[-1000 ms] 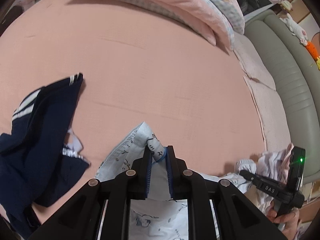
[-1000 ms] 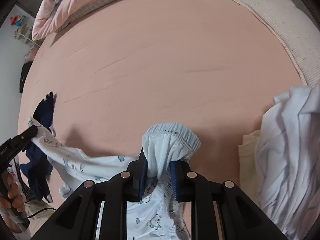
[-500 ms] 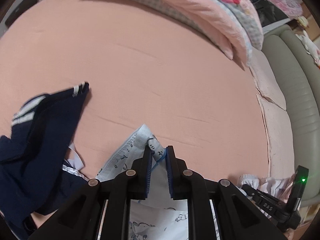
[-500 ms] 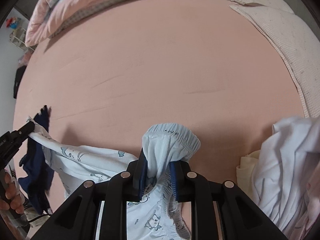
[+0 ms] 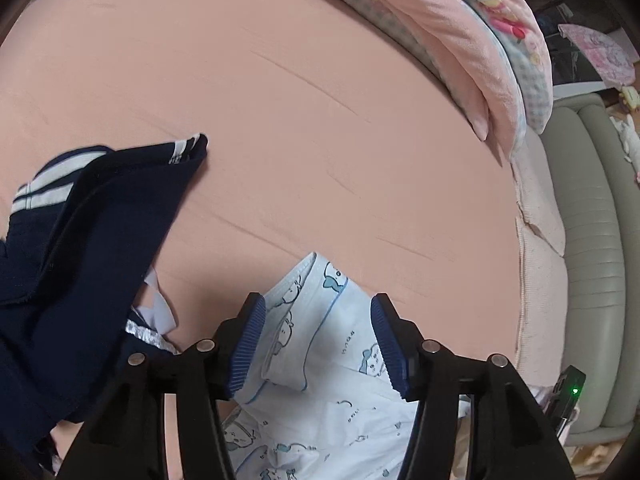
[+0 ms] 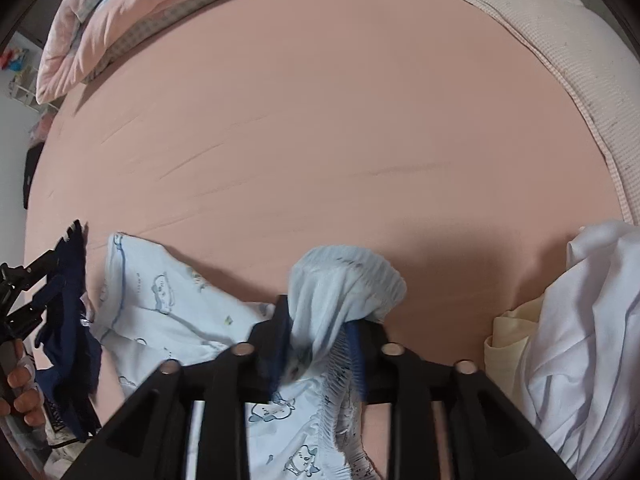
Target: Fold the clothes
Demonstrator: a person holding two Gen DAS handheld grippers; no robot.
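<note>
Pajama pants now lie loose between left gripper pads, jaws opening after the earlier pinch; right gripper jaws opening too, waistband still bunched between them, on pink sheet.

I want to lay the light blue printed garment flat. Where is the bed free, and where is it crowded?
Free: the wide pink sheet between the rolled quilt and the printed garment. Crowded: the near edge, with the navy garment on one side and the white clothes pile on the other.
</note>
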